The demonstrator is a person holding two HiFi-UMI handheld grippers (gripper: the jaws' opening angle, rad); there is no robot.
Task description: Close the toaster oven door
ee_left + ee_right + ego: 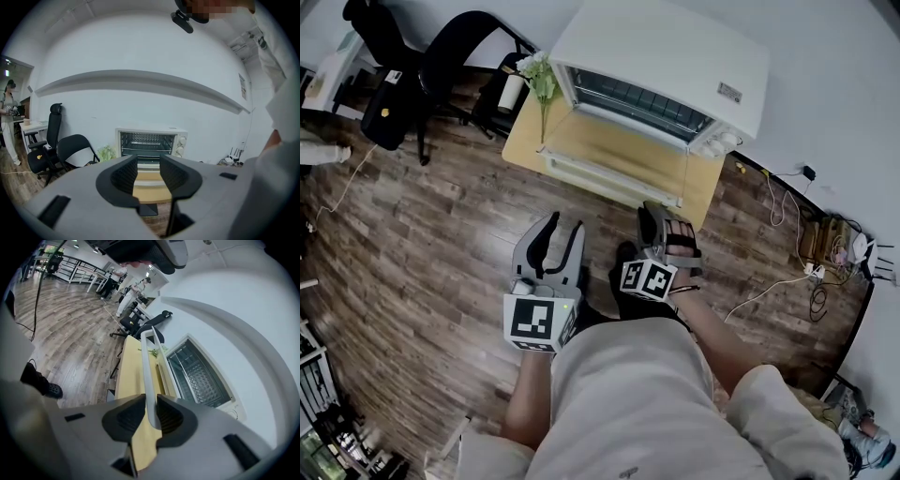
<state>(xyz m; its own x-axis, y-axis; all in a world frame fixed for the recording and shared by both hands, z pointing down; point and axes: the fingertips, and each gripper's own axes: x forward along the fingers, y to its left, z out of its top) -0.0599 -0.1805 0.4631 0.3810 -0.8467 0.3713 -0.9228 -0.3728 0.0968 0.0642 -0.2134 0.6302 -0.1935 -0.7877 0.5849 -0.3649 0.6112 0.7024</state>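
A white toaster oven [675, 56] stands on a small wooden table [525, 141] with its door [614, 150] folded down flat and the rack inside showing. Along the door's front edge runs the long pale handle bar [146, 366]. My right gripper [151, 414] is shut on that bar near its right end, with both dark pads against it; in the head view the right gripper [664, 211] is at the table's front right corner. My left gripper [555, 230] hangs open in front of the table, a little to the left, with nothing between its fingers [126, 176]; it points at the oven [150, 143].
A small plant [539, 75] stands at the table's left back corner. Black office chairs [441, 66] are to the left on the wood floor. Cables and a power strip [816, 272] lie by the wall at right. A person [9, 108] stands far off.
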